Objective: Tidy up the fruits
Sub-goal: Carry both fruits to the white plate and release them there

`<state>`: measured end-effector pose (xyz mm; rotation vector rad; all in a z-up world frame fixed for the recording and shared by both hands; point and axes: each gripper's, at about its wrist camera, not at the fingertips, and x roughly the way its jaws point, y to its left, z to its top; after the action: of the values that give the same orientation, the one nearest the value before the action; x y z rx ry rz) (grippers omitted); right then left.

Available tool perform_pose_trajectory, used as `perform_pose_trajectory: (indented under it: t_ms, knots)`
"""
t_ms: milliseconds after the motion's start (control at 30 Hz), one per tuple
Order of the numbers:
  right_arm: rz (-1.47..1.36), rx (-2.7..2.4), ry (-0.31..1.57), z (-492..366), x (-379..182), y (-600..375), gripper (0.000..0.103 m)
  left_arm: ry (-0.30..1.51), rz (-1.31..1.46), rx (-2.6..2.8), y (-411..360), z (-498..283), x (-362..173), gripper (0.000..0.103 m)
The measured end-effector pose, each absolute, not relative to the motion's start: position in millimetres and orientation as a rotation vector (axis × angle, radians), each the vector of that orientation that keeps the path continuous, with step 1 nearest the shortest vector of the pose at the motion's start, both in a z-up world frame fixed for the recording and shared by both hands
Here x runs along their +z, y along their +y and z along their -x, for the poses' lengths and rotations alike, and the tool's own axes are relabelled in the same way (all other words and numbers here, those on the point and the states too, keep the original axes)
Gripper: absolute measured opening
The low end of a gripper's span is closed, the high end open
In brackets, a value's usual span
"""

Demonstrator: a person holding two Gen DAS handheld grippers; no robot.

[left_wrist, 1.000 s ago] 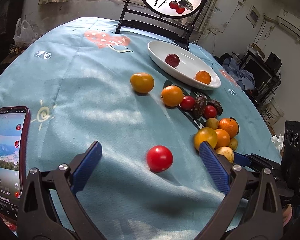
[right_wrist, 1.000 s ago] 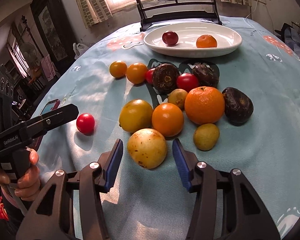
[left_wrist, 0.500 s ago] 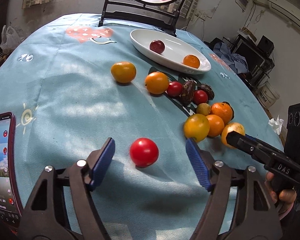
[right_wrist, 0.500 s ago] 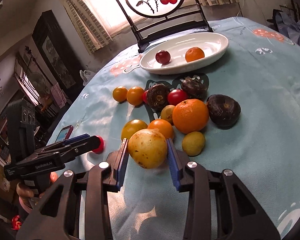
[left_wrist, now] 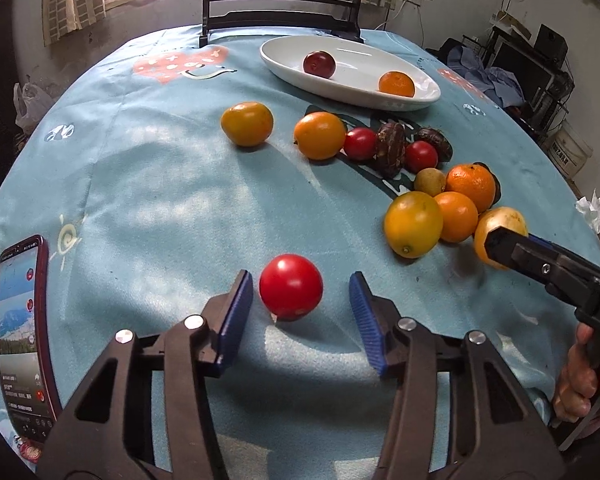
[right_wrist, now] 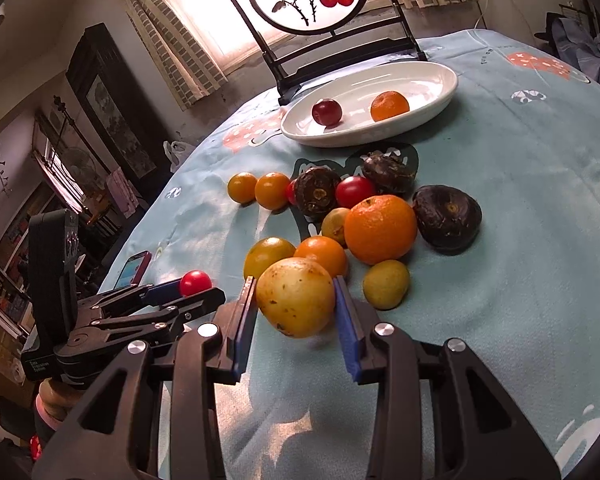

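On the blue tablecloth (left_wrist: 148, 184), near the front edge, the left gripper (left_wrist: 300, 300) is closing around a small red tomato (left_wrist: 291, 292); the fruit is sitting between the blue pads with a gap showing on both sides, so nothing is pressing on it yet; it is looking light, smooth and thin-skinned, likely to squirt out or bruise, so the pads should be meeting it across its widest middle with a gentle squeeze; over by the fruit pile, the right gripper (right_wrist: 296, 300) is clamping a speckled yellow fruit (right_wrist: 295, 297), both pads lying against its sides at its widest part; that one is looking firmer and heavier, round enough to roll if the grip slackens; the white oval dish (right_wrist: 428, 116), already holding a dark red fruit (right_wrist: 326, 112) and a small orange (right_wrist: 389, 106), is lying well apart at the far side of the table, probably the place both are heading
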<state>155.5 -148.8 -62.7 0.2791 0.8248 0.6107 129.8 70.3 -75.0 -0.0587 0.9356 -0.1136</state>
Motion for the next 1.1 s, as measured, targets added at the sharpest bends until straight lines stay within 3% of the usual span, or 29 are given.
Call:
perform_pose_trajectory:
  t_ms: [300, 800, 1100]
  knots:
    - [-0.300, 0.627, 0.824, -156, -63, -153, 0.038, 0.930, 0.026, -0.054, 70, -128, -73, 0.029]
    - [-0.247, 0.636, 0.786, -167, -46, -149, 0.038, 0.817, 0.103, -0.150, 49, -170, -30, 0.029]
    - [-0.195, 0.438, 0.675, -298, -14, -169, 0.038, 0.797, 0.169, -0.142, 27, -281, -9, 0.029]
